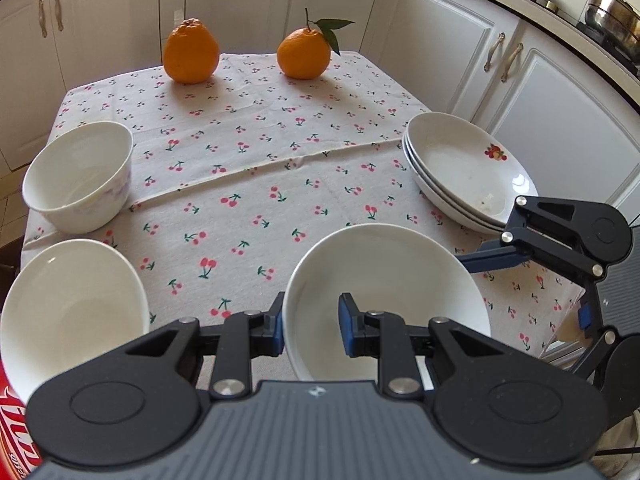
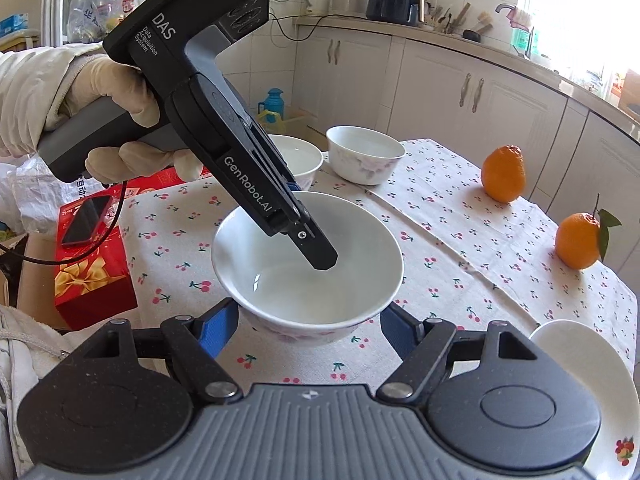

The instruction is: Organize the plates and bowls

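Observation:
A white bowl (image 1: 392, 280) stands on the cherry-print cloth near the front edge. My left gripper (image 1: 310, 326) straddles its near rim, one finger inside and one outside, with a gap at the rim. The same bowl (image 2: 308, 268) fills the middle of the right wrist view, with the left gripper (image 2: 316, 248) reaching into it. My right gripper (image 2: 310, 328) is wide open, its fingers either side of the bowl's near wall, not touching. Two more white bowls (image 1: 80, 176) (image 1: 68, 312) stand at the left. A stack of white plates (image 1: 460, 164) sits at the right.
Two oranges (image 1: 191, 51) (image 1: 304, 53) sit at the table's far edge. White cabinets (image 1: 460, 40) surround the table. A red gift box (image 2: 92, 256) with a phone on it stands beside the table. The right gripper (image 1: 560, 240) shows beside the plates.

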The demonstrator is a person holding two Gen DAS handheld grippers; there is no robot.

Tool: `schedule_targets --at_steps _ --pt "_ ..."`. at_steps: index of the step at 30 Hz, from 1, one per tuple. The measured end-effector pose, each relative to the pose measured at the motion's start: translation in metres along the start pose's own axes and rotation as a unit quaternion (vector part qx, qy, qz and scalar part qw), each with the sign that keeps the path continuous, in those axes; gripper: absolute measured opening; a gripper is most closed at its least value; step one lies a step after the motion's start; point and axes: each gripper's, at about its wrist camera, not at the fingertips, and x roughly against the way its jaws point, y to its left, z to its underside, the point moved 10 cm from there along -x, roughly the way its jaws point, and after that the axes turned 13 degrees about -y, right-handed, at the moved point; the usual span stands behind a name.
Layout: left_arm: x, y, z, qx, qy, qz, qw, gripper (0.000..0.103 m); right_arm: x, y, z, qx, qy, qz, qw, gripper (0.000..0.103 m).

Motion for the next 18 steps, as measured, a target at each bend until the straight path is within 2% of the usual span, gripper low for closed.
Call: schedule_targets --at_steps 7,18 --pt "-0.018 -0.002 -0.005 0.003 0.001 0.008 1.0 0.023 -0.002 -0.017 0.011 -0.012 0.007 0.014 1.0 0.082" --pt "-0.03 -0.001 -0.005 0.009 0.002 0.011 0.9999 0.023 -0.005 -0.023 0.015 -0.023 0.013 0.019 0.999 0.082"
